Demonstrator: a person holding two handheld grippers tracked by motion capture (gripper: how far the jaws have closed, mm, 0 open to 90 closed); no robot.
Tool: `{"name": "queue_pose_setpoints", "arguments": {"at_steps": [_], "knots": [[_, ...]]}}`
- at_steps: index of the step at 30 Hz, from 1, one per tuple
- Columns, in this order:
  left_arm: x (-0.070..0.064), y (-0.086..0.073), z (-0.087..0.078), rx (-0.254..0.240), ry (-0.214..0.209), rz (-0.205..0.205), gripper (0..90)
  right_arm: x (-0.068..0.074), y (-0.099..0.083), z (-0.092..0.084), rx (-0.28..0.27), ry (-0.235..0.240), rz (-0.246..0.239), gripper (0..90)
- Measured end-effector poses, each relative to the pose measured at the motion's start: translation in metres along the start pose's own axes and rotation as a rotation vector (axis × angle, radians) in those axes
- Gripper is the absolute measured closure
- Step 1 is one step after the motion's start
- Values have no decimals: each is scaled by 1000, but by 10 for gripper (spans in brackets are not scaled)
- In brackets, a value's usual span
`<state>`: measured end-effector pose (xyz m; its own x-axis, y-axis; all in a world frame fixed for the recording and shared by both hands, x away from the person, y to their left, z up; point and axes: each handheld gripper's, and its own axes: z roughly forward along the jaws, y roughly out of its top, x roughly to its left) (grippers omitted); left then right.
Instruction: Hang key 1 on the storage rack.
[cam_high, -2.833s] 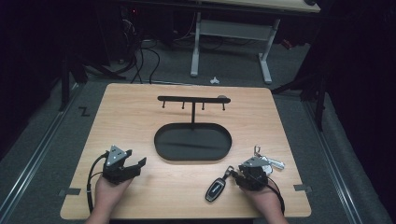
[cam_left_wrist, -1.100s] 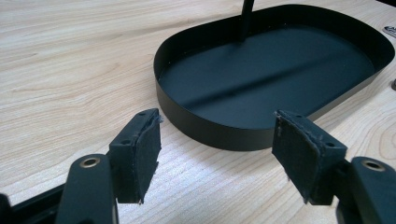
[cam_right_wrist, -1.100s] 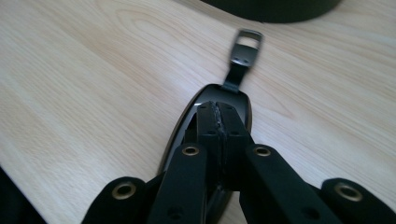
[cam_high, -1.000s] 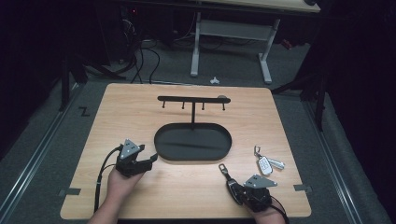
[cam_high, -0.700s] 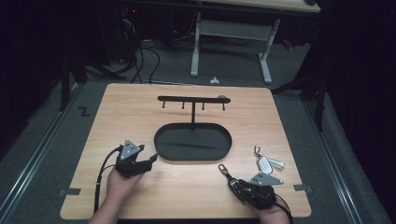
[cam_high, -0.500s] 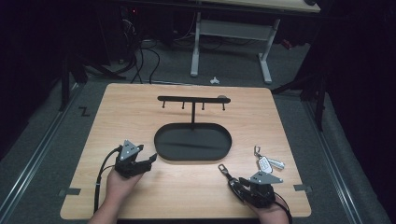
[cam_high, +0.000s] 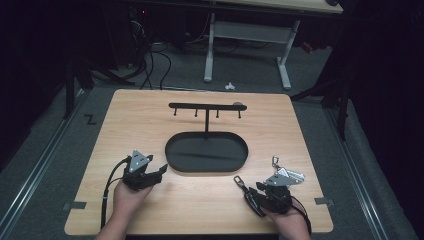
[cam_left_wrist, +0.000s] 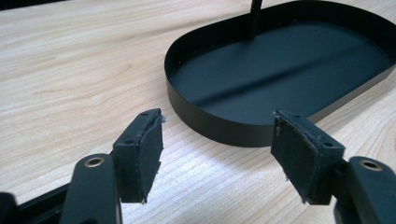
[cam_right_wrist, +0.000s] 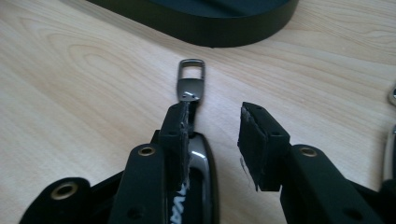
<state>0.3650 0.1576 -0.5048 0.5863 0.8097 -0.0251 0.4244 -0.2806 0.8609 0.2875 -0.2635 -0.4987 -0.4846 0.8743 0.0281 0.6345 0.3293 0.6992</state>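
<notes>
The right gripper (cam_high: 261, 196) stands near the front edge of the wooden table (cam_high: 150, 115). Its jaws have just been opening and now stand partly apart, holding nothing. The black key fob (cam_right_wrist: 198, 154) lies flat on the table, touching the inside of the left pad (cam_right_wrist: 180, 135), and its metal loop points toward the black oval tray (cam_high: 172, 152). A second set of keys (cam_high: 287, 172) lies just beside this gripper. The left gripper (cam_high: 159, 172) rests near the tray's end, with its jaws wide apart and empty.

Black hook stand (cam_high: 206, 116); silver keys (cam_high: 291, 175)
</notes>
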Motion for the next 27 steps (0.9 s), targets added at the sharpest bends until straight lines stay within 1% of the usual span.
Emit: {"name": "queue_pose_setpoints", "arguments": {"at_steps": [1, 2, 3, 4, 6, 7, 9, 11, 12, 15, 17, 18, 19, 22, 25, 26, 27], "knots": [[0, 0, 0, 0, 0, 0, 362, 0, 0, 0, 0, 0, 0, 629], [0, 0, -1, -3, -3, 2, 373, -3, 4, 4, 32, -14, -5, 613], [0, 0, -1, -2, -3, 4, 377, -4, 5, 5, 44, -20, -2, 603], [0, 0, -1, -1, 0, 7, 384, -6, 6, 6, 55, -30, -1, 592], [1, 0, -2, -3, 6, 11, 389, -7, 7, 7, 63, -34, -5, 587], [1, 1, -2, -5, 3, 3, 391, -10, 10, 9, 103, -64, -23, 584], [2, 2, -3, -4, 1, 3, 393, -11, 12, 11, 129, -67, -22, 578], [2, 2, -3, -4, 3, 5, 390, -13, 15, 13, 175, -79, -31, 567], [2, 2, -3, 4, 2, 6, 385, -14, 17, 13, 192, -84, -30, 564], [3, 1, -3, 5, 0, 6, 382, -19, 21, 14, 239, -92, -2, 560], [5, 1, -4, 1, -4, 10, 383, -22, 24, 15, 274, -108, -7, 544], [5, 1, -4, -1, -4, 9, 385, -23, 26, 15, 298, -124, -19, 525], [6, 0, -5, -1, -5, 11, 385, -23, 27, 15, 310, -131, -26, 513], [8, -1, -5, -4, 4, 10, 382, -23, 32, 14, 354, -145, -47, 484], [9, -2, -5, -5, 8, 9, 378, -23, 36, 15, 393, -133, -46, 459], [10, -2, -5, -5, 10, 9, 374, -24, 37, 16, 404, -142, -50, 449], [10, -2, -5, -5, 11, 10, 368, -24, 37, 16, 412, -139, -52, 439]]}}
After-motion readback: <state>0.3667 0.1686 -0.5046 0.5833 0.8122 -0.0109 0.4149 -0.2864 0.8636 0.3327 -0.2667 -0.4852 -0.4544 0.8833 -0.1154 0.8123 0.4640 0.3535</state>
